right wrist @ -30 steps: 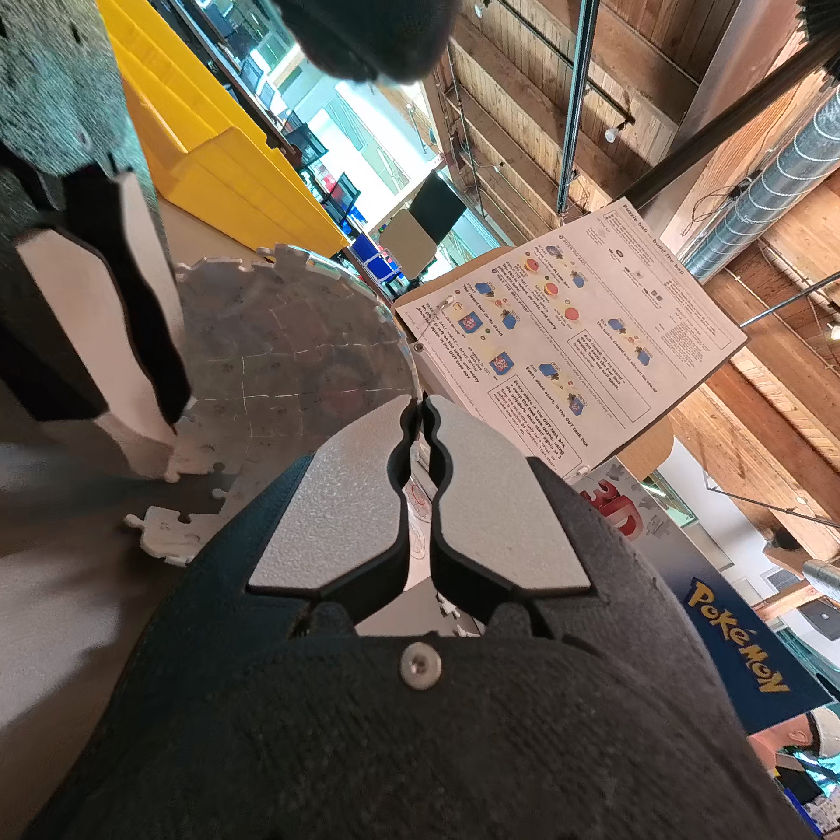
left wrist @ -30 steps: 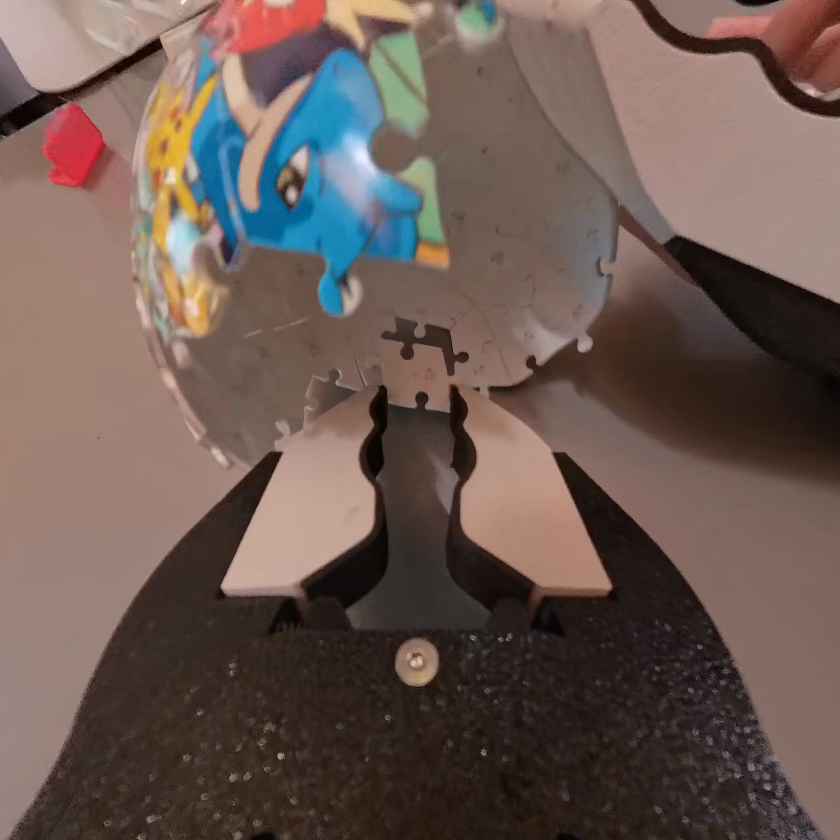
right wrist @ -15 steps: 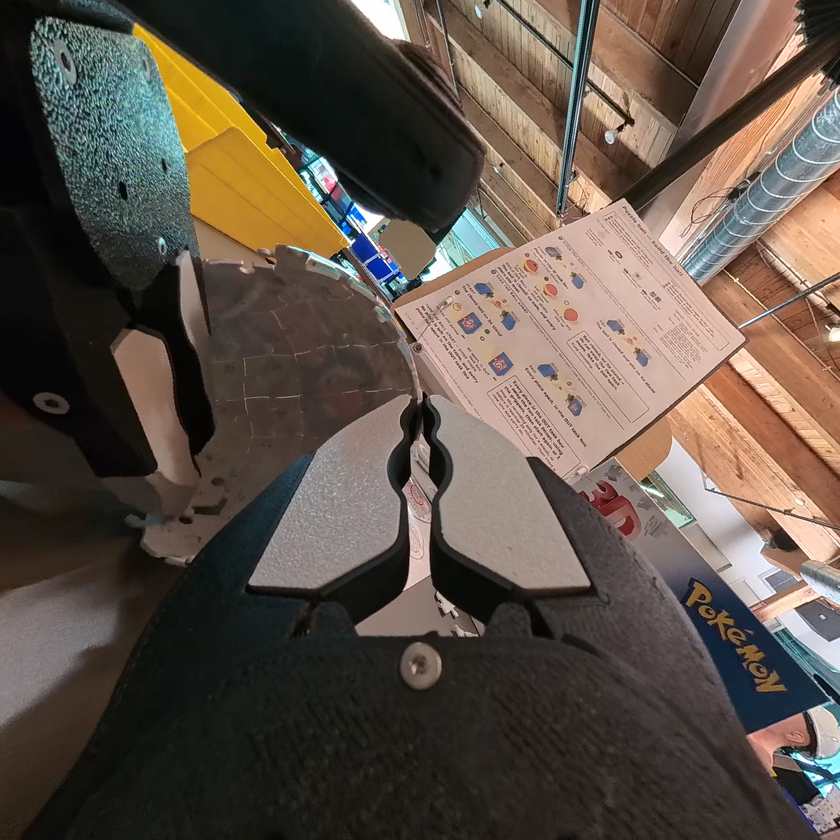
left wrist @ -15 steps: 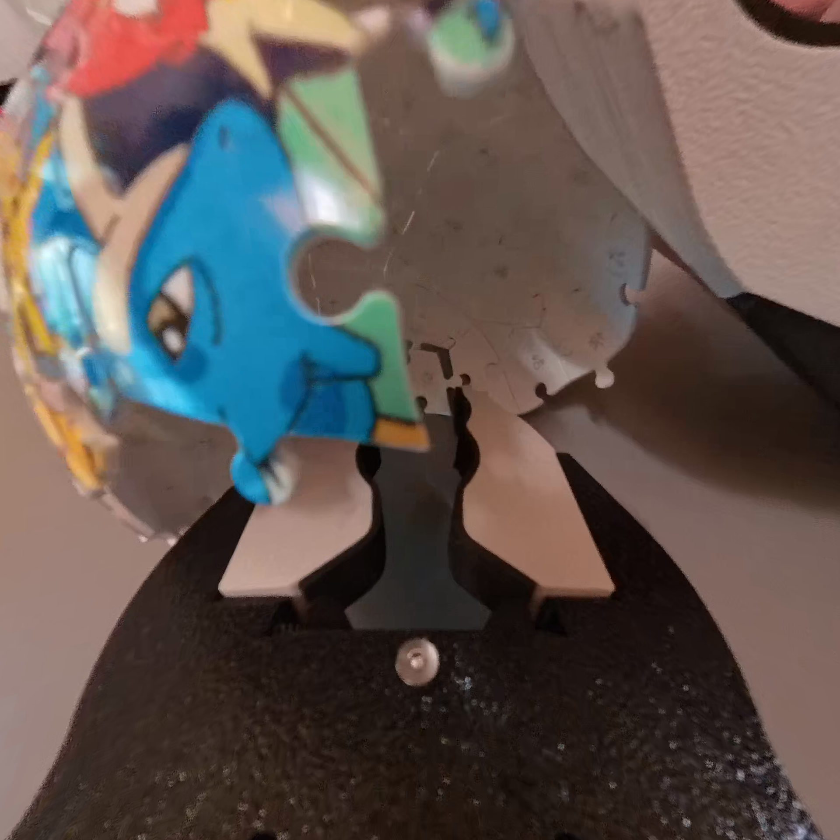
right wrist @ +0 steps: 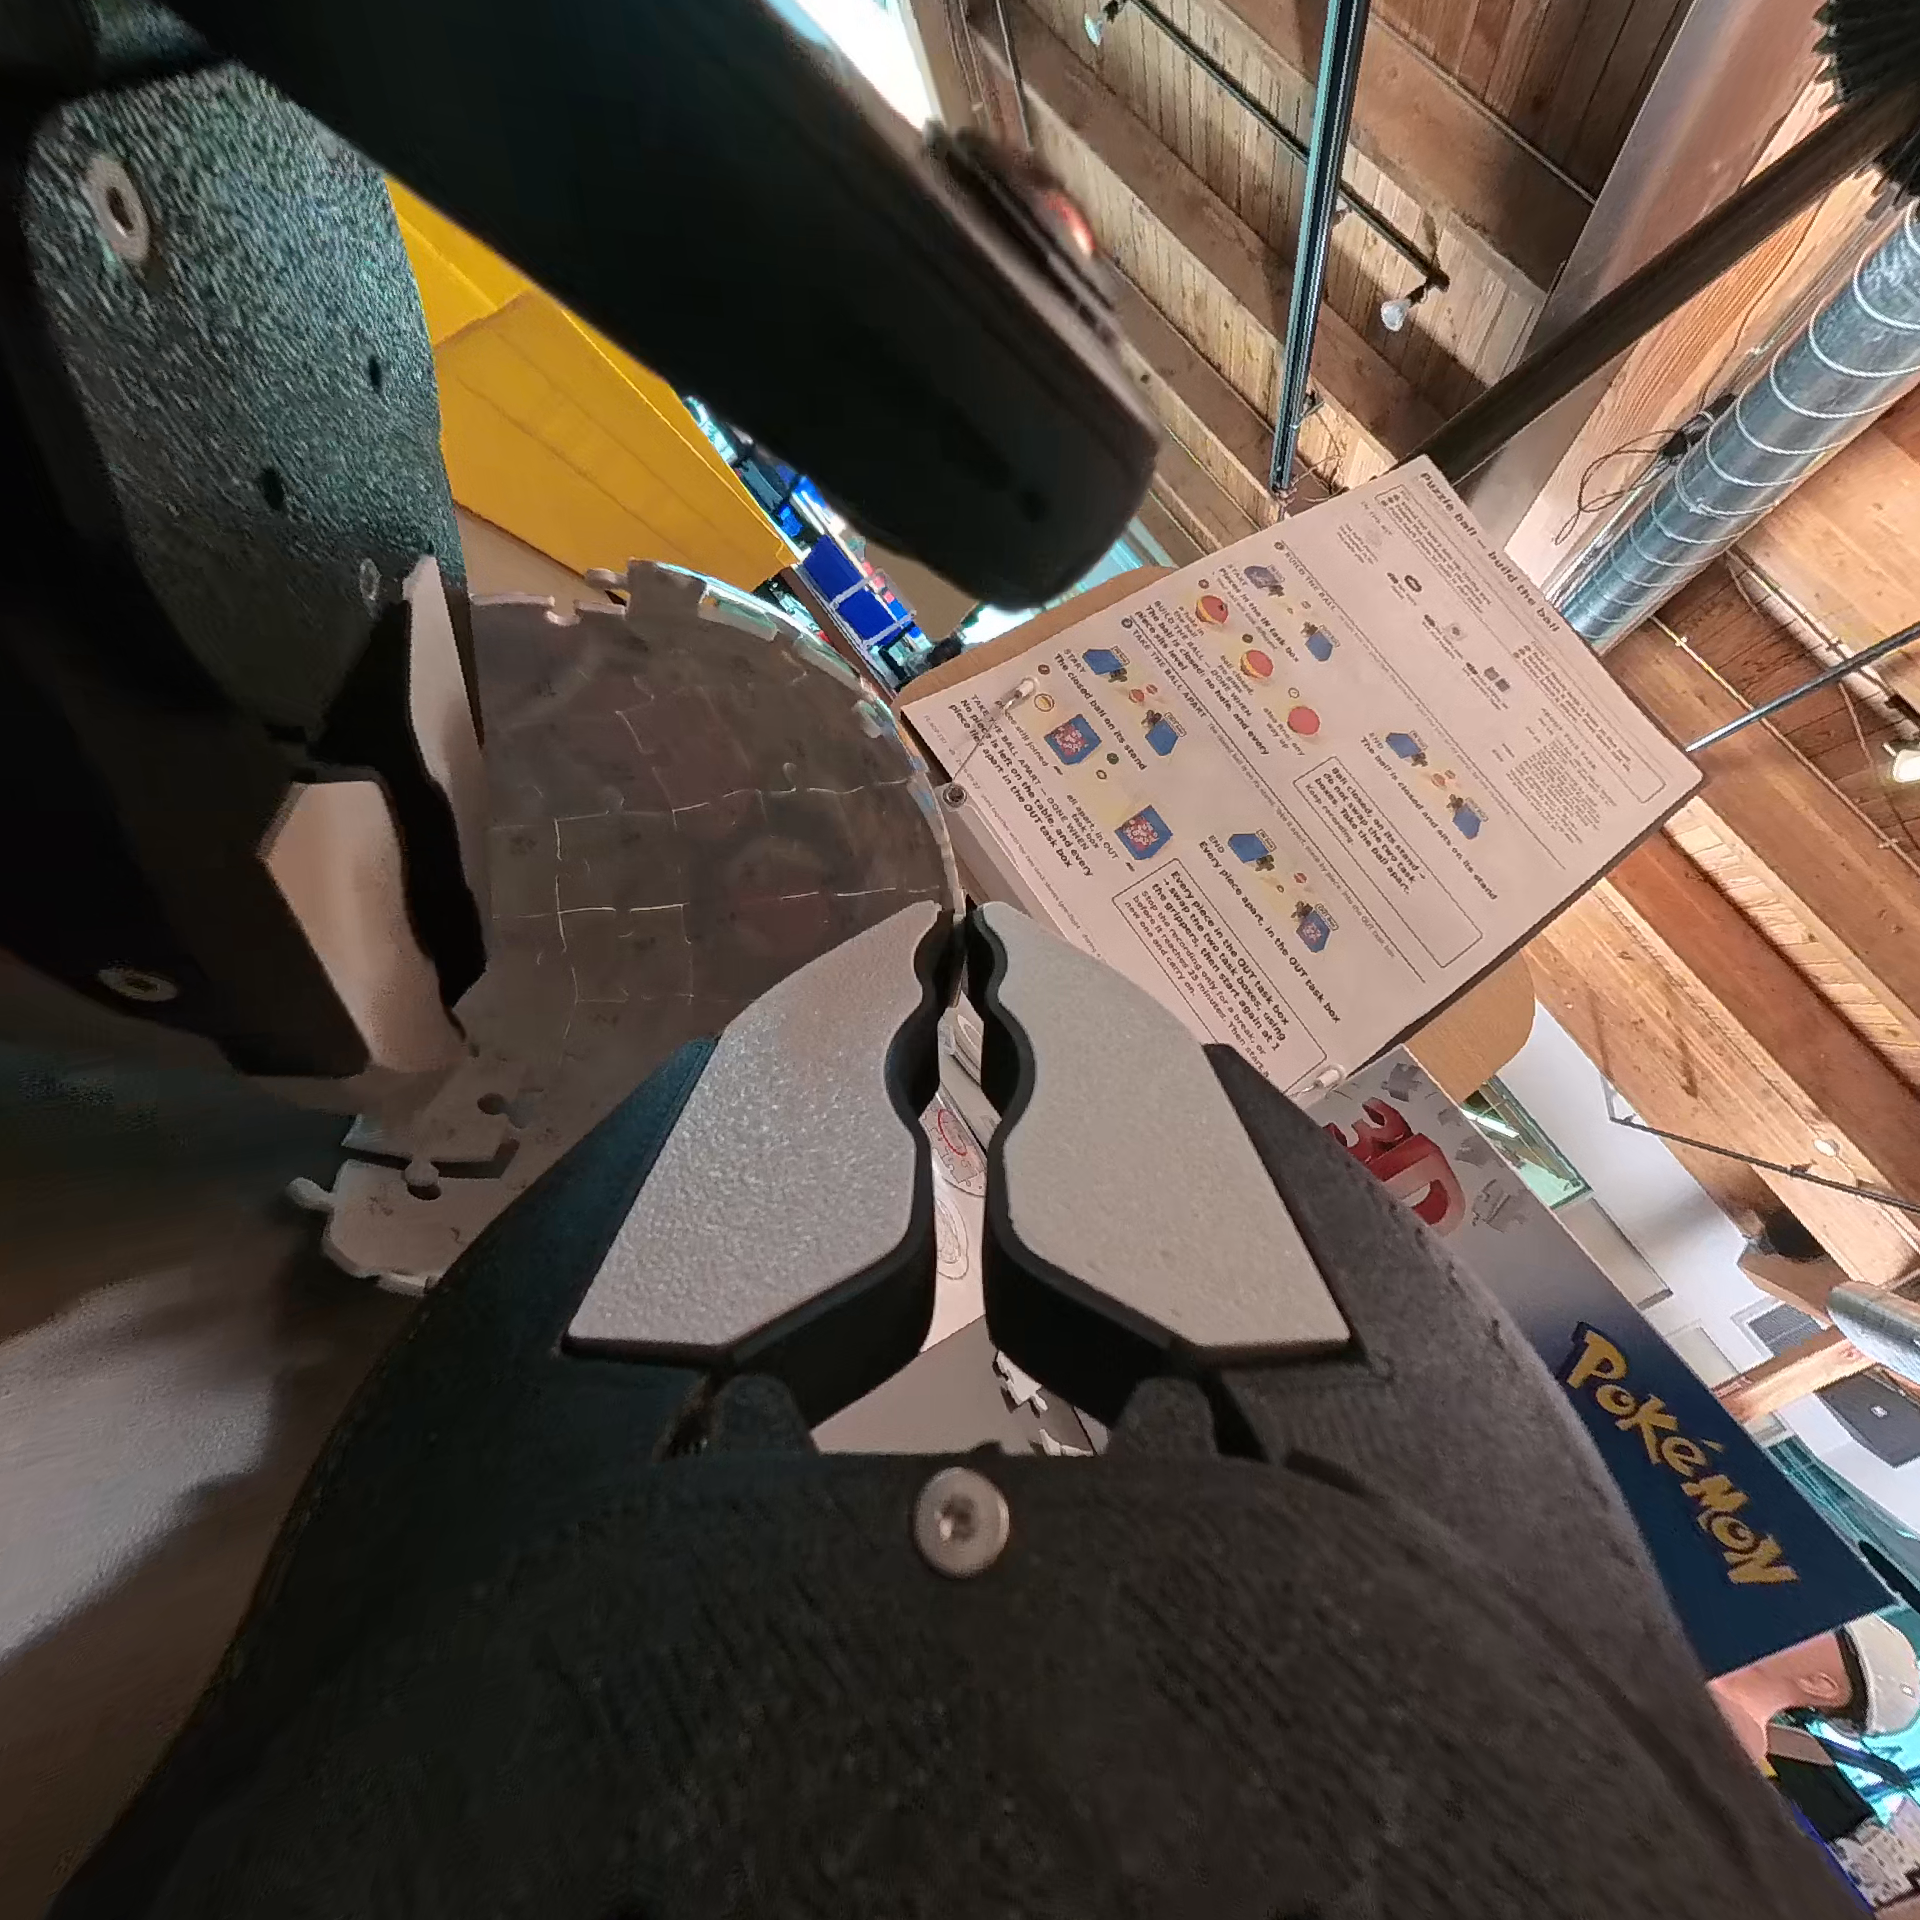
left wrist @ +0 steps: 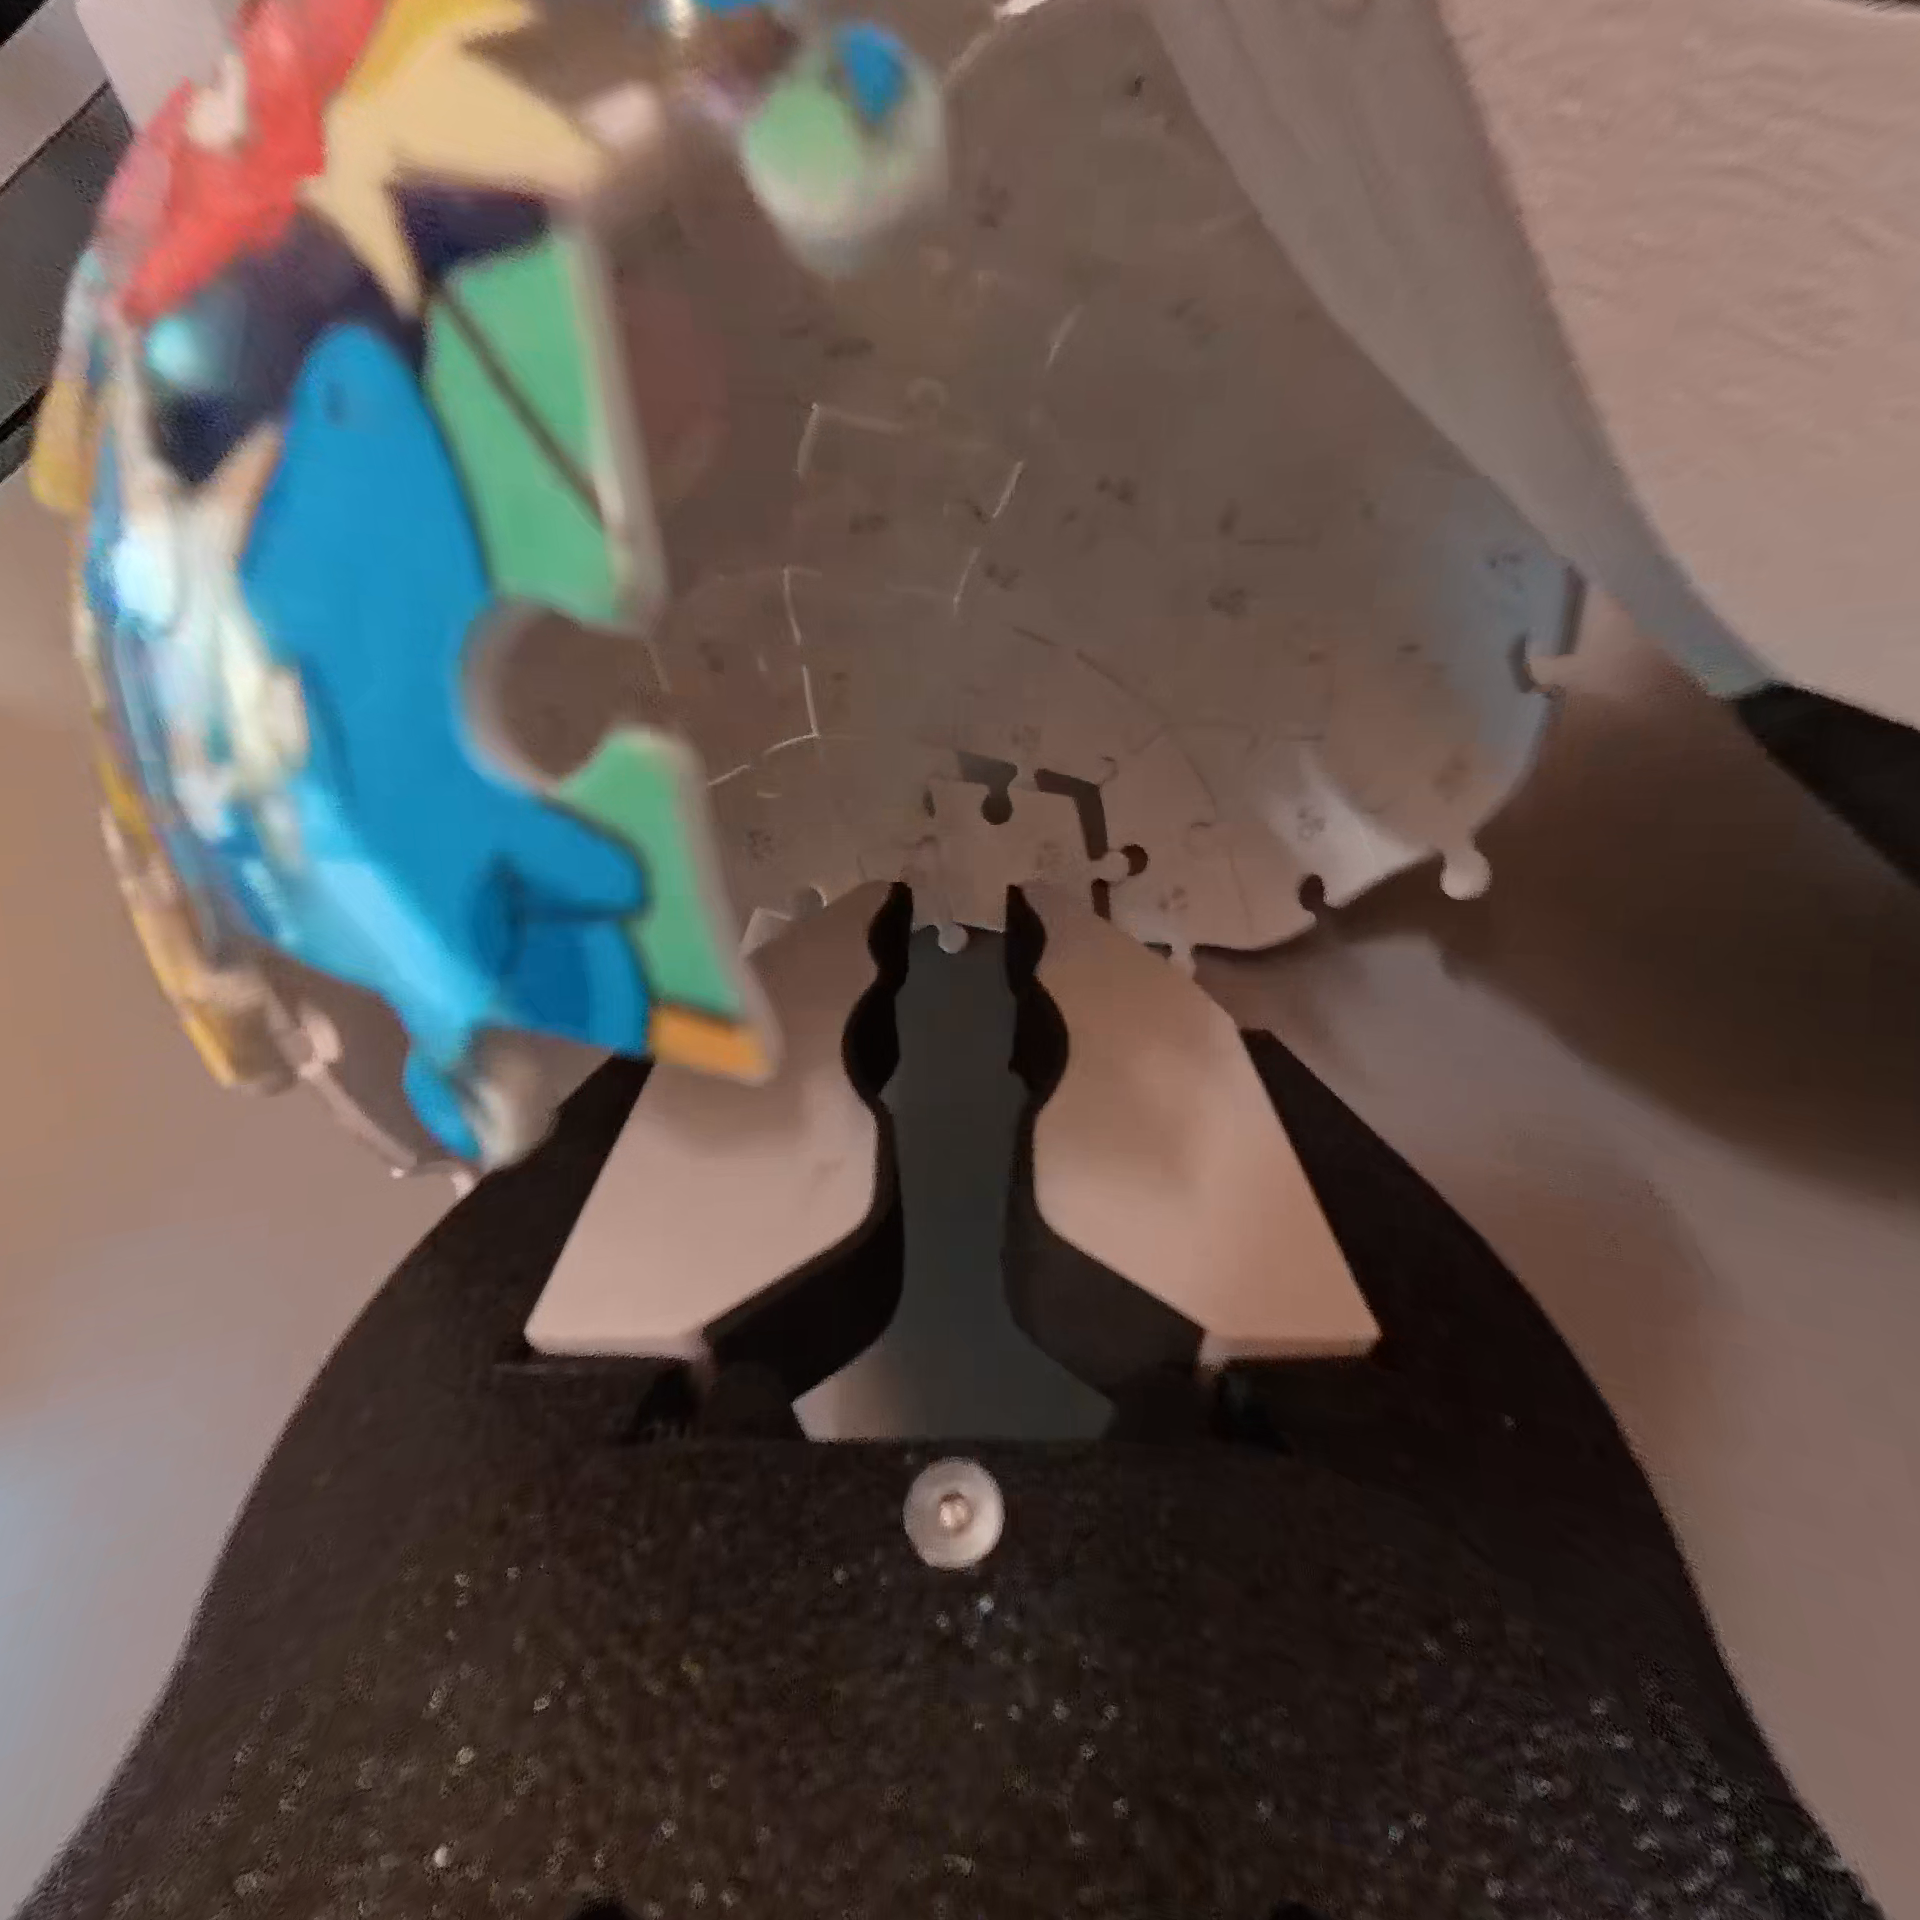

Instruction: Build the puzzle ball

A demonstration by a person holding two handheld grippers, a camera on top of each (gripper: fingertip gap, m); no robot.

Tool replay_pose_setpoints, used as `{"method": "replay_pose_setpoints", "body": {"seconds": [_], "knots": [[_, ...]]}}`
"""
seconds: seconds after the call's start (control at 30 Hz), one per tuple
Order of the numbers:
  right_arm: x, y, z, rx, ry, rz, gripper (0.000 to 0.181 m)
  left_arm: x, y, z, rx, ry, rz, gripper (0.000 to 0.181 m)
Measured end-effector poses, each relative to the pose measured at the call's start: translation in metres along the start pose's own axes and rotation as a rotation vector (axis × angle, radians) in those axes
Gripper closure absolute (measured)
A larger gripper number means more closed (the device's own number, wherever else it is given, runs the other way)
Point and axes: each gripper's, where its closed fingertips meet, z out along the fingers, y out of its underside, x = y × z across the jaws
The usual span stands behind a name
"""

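The puzzle ball (left wrist: 1091, 540) is a part-built shell, coloured outside and grey inside. It shows in both views, with its grey inner side (right wrist: 707, 831) in the right wrist view. My left gripper (left wrist: 958, 904) is shut on a grey puzzle piece (left wrist: 1023, 847) at the shell's lower rim, with dark gaps around the piece. That piece (right wrist: 400, 1216) sits slightly apart from the shell. My right gripper (right wrist: 958, 925) is shut on the shell's rim. Its white finger (left wrist: 1558, 260) fills the upper right of the left wrist view. The left gripper (right wrist: 353, 914) shows at the left.
The shell hangs just above a brown table (left wrist: 208, 1351). Yellow bins (right wrist: 582, 436) stand behind. A printed instruction sheet (right wrist: 1299, 790) leans on a board, above a blue puzzle box (right wrist: 1662, 1455). Loose pieces (right wrist: 1023, 1392) lie below. A person (right wrist: 1818, 1714) is at the lower right. The tips of one gripper are about 12 cm away from the tips of the other.
The left gripper has pushed in closer to the shell and looms larger in the right wrist view. The shell has turned, its coloured side swinging left. Both grips are unchanged.
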Motion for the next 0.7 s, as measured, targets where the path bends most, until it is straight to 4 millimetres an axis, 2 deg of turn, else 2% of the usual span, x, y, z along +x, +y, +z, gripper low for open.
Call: {"method": "replay_pose_setpoints", "body": {"seconds": [0.17,0.3,0.37,0.43,0.53,0.7], "knots": [[0.000,0.001,0.000,-0.002,0.000,0.003,0.179,-0.001,-0.002,0.004,-0.001,-0.006,-0.026,0.170],[0.000,0.000,0.000,-0.001,0.000,0.001,0.179,0.002,-0.003,0.005,0.004,0.001,0.071,0.177],[0.000,0.000,0.000,-0.002,0.000,0.000,0.179,0.001,-0.004,0.004,0.005,-0.011,0.102,0.174],[0.001,0.000,0.000,0.001,0.002,-0.004,0.179,0.003,-0.007,0.003,0.022,-0.002,0.089,0.170],[-0.001,-0.003,0.000,0.031,-0.008,-0.024,0.179,0.003,-0.011,-0.001,0.060,0.005,0.044,0.172],[0.000,0.002,0.001,0.007,-0.004,-0.007,0.179,0.002,-0.001,0.000,0.049,-0.039,-0.021,0.178]]}}
